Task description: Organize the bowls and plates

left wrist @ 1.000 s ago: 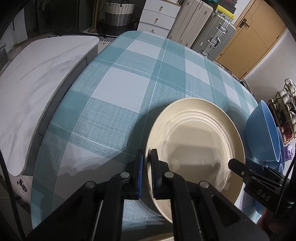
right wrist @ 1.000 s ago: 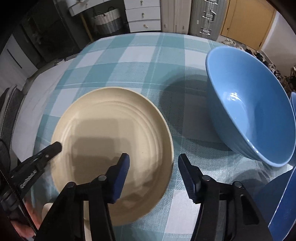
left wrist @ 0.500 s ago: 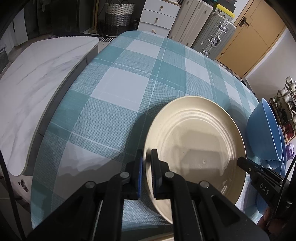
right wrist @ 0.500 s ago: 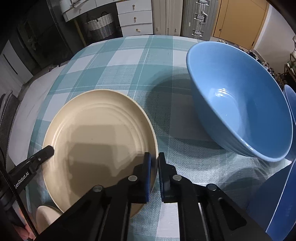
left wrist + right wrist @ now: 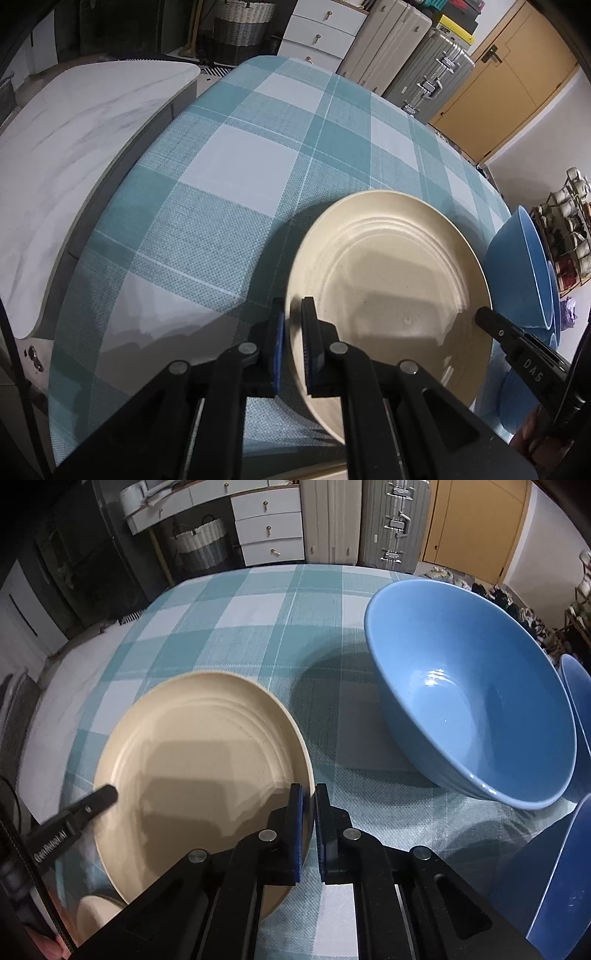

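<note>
Plate (image 5: 388, 291) between both tongs' clamped fingers

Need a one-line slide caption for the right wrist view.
Right gripper clamps the beige plate rim beside a blue bowl.

matt cream plate (image 5: 192, 771) with smooth ridged rings; glossy blue bowl (image 5: 476, 705); woven checked cloth (image 5: 236, 177) on the table; polished marble-look slab (image 5: 74, 147) beside it.
</note>
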Demonstrator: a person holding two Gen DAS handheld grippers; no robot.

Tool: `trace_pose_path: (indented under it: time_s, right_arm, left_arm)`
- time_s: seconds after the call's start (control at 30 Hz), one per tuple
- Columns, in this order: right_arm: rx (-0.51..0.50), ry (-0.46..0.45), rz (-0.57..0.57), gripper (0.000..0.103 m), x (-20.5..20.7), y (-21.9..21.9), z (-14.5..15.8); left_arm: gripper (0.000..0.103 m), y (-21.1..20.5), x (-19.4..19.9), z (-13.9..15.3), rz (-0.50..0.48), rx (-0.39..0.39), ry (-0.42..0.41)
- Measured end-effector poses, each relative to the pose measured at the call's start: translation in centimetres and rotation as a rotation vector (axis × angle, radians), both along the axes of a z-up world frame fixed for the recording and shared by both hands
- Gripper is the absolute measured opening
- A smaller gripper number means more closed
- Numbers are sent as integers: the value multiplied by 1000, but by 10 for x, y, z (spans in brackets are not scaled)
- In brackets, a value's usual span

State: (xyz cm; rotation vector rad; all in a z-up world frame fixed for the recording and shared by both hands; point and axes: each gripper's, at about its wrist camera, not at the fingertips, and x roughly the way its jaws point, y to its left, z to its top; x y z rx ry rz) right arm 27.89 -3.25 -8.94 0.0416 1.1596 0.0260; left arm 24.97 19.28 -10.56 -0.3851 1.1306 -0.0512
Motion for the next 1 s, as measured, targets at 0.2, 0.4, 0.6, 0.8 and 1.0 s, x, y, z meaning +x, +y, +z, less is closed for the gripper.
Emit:
trace_pose_path:
  time_s: [0.2,0.4,0.6,0.8,1.0]
  right_arm:
    - [9,-39,11,5,1,1,10]
    - [-1,-33,14,5,4,2,13]
    - [13,2,16,5,4,-1,2]
    - [20,49,43,6,6,1,-11]
    - [63,175,105,21,18,7,-22]
  left_arm:
    - [5,-1,0,4,22,8,-14]
    - [5,-6,-1,10,32,38,-32]
    - [5,-4,0,3,42,48,-15]
    - [8,-5,3,-1,32,59,-7]
    - [13,-9,4,-2,1,66,-3]
